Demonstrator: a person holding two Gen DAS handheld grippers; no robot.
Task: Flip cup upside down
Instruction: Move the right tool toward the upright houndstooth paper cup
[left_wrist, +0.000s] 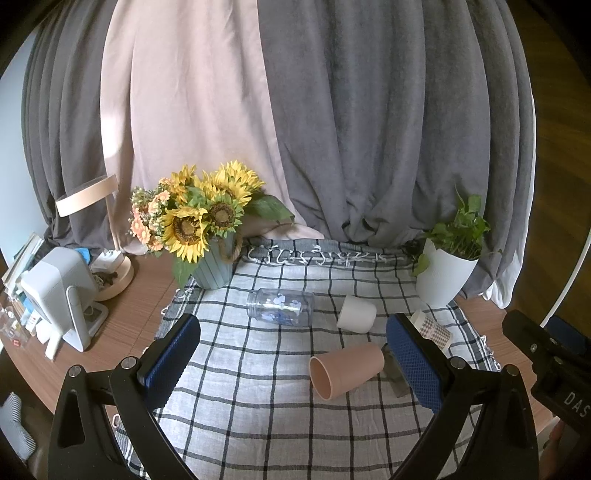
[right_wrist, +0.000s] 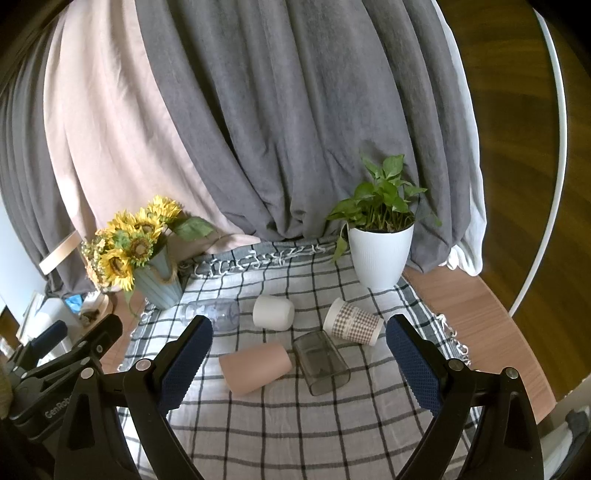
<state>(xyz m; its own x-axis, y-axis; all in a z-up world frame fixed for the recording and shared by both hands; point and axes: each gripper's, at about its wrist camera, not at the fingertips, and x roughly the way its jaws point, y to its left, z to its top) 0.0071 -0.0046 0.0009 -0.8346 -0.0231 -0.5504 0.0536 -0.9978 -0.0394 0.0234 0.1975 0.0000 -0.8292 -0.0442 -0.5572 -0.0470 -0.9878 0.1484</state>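
Left claw (left_wrist: 291, 354) is seen spread wide, nothing held; right claw (right_wrist: 299, 354) likewise wide apart and empty. Both hover low over the checked cloth (right_wrist: 295, 435) on the table (right_wrist: 476, 314). Five cups lie on their sides mid-frame: pink cup (right_wrist: 256, 367) lower centre-left, smoky clear cup (right_wrist: 321, 362) just beside it, white cup (right_wrist: 273, 312) behind, checked paper cup (right_wrist: 352, 326) to the right, clear printed cup (left_wrist: 280, 307) toward the left. Which one is meant cannot be told; pink cup is judged likeliest, being nearest. It is judged light, rigid, smooth, likely to roll or skid on the cloth. Best taken across the side wall mid-body, not at the rim. Sunflower pot (right_wrist: 159, 284) and plant pot (right_wrist: 380, 254) stand well behind.
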